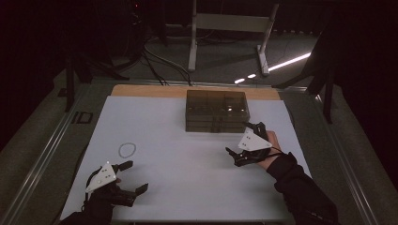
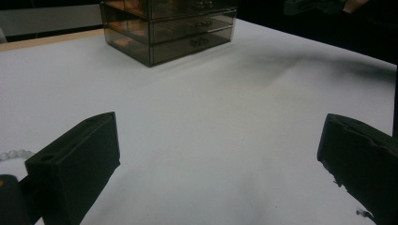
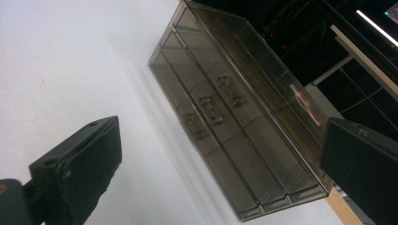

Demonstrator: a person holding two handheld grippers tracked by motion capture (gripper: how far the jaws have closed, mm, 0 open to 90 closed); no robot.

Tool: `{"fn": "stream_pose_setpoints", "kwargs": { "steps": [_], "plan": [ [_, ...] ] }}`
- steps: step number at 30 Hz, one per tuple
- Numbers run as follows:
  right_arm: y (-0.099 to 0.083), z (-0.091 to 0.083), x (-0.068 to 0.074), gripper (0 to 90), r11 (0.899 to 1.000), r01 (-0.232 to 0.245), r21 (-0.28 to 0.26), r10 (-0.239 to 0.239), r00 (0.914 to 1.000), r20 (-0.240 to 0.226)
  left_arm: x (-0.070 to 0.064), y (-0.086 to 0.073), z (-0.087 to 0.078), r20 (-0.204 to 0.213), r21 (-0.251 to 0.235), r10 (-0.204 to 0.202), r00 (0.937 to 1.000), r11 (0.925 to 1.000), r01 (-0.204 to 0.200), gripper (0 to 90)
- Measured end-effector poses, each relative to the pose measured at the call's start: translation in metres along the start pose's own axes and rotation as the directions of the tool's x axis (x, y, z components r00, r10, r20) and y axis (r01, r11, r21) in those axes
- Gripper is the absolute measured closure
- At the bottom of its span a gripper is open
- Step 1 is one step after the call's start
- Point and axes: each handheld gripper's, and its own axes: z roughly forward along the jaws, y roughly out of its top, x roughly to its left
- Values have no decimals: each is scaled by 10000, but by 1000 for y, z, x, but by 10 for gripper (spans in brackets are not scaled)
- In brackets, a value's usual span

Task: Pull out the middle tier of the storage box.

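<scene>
A smoky see-through drawer box (image 1: pixel 216 110) with three shut drawers stands at the back middle of the white mat (image 1: pixel 187 164). A small ring of pale beads (image 1: pixel 127 149) lies on the mat at the left. My left gripper (image 1: pixel 134 176) rests at the near left corner, open, with nothing between its jaws. In the left gripper view the beads (image 2: pixel 14 153) lie beside the left jaw and the box (image 2: pixel 169 28) stands far ahead. My right gripper (image 1: pixel 238 138) is open just in front of the box's right end, apart from it. The right gripper view faces the drawer fronts (image 3: pixel 211 110).
The mat lies on a wooden tabletop (image 1: pixel 141 90) whose strip shows along the back edge. Metal rails run along both sides. Behind the table a white stand (image 1: pixel 225 23) and cables sit on a dark floor. The other gripper (image 2: pixel 309 5) shows far off.
</scene>
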Motion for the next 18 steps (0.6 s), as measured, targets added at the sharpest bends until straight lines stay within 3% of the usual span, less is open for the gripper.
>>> {"fn": "stream_pose_setpoints", "kwargs": {
  "steps": [12,18],
  "plan": [
    [4,14,5,3,9964,517,672,-533,9983,217,0,0,0,5,-7,14,10000,10000,-14,10],
    [4,23,8,3,9883,1061,1095,-1098,9935,287,0,0,0,37,-8,-17,10000,10000,17,10]
  ]
}}
